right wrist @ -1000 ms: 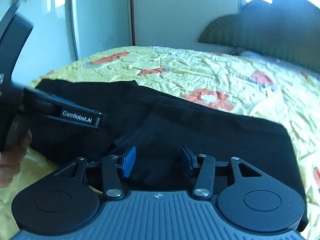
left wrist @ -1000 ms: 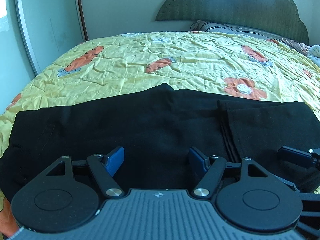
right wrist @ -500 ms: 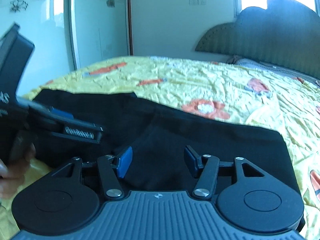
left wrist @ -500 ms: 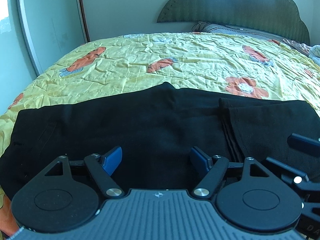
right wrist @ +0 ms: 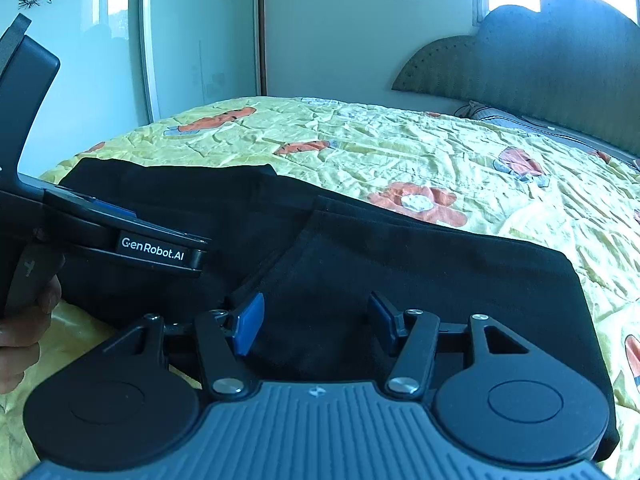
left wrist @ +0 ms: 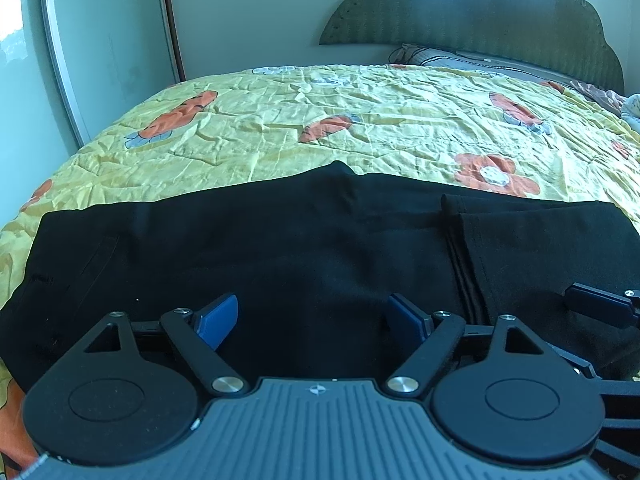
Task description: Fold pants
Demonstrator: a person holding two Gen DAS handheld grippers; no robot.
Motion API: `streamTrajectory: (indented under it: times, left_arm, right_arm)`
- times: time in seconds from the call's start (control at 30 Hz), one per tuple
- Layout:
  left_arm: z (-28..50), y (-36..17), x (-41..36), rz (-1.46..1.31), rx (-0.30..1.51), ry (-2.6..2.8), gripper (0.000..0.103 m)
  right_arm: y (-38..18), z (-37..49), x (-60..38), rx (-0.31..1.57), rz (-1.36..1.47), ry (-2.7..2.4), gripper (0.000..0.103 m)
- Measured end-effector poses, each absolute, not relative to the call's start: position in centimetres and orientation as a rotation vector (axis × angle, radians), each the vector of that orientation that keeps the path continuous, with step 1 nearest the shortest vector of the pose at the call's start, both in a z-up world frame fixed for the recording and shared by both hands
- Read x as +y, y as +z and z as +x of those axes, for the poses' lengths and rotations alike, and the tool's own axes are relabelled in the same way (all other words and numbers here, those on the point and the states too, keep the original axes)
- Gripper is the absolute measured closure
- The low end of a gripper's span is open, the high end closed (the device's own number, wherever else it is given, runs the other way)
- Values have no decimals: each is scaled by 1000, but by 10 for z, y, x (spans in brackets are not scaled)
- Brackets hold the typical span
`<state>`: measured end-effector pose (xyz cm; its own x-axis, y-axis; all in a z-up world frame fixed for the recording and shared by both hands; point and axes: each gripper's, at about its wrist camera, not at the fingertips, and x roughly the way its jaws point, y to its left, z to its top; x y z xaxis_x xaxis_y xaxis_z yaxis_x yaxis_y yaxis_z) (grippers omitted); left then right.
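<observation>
Black pants [left wrist: 280, 248] lie crosswise along the near edge of a bed, on a yellow bedspread [left wrist: 360, 120] printed with orange flowers, with the padded headboard [left wrist: 480, 12] far behind them. Measured from that headboard, the pants sit at the opposite, foot end of the bed.

On the left, the left gripper [left wrist: 314, 318] hovers over the middle of the pants with its blue-padded fingers spread wide and nothing between them. On the right, the right gripper [right wrist: 314, 322] hangs over the doubled-over end, also spread wide and empty.

The next fold looks best done by gripping all stacked layers at the near edge together, one gripper at each corner of the section to be lifted. Both should rise evenly, carry the cloth across, and lay the edges flush before releasing, since thin fabric slips and bunches easily.

The pants are plain black and matte. The left portion is a single flat layer showing a faint pocket seam. The right portion already lies folded back on itself, its stacked edges forming a visible step. Slight wrinkles run across the middle.
</observation>
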<state>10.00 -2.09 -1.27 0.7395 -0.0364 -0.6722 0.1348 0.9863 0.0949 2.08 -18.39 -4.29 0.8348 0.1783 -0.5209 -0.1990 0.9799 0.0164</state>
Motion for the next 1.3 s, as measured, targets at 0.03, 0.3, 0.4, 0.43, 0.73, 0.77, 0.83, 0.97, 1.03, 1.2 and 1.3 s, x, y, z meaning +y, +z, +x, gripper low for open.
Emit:
streamTrajectory:
  times: [0.03, 0.3, 0.4, 0.43, 0.73, 0.77, 0.83, 0.97, 1.03, 1.2, 1.3]
  left_arm:
    - [100, -13, -21, 142, 733, -96, 18]
    - [97, -11, -17, 128, 740, -95, 17]
    - [94, -9, -14, 126, 740, -92, 17]
    - [93, -8, -12, 125, 739, -89, 17]
    - [84, 0, -2, 108, 729, -76, 17]
    - [83, 1, -1, 107, 728, -74, 17]
    - [81, 2, 2, 103, 727, -73, 17]
    - [79, 3, 6, 93, 733, -71, 17]
    - [78, 3, 8, 95, 732, -67, 17]
    - [78, 3, 16, 83, 736, -53, 17]
    - [78, 2, 19, 84, 737, -43, 17]
  right_arm:
    - [-43, 21, -184, 548, -38, 197, 46]
    - [-37, 14, -181, 557, -50, 185, 43]
    - [-33, 10, -180, 555, -50, 193, 43]
    - [-32, 9, -180, 554, -46, 199, 43]
    - [-20, 0, -180, 514, -29, 178, 37]
    - [-21, 1, -182, 519, -22, 171, 37]
    - [-24, 3, -184, 532, -12, 158, 37]
    - [-37, 12, -184, 602, -30, 118, 35]
    - [-37, 10, -185, 597, -14, 108, 33]
    - [-30, 3, -182, 557, -7, 140, 32]
    - [-24, -1, -173, 523, -48, 165, 32]
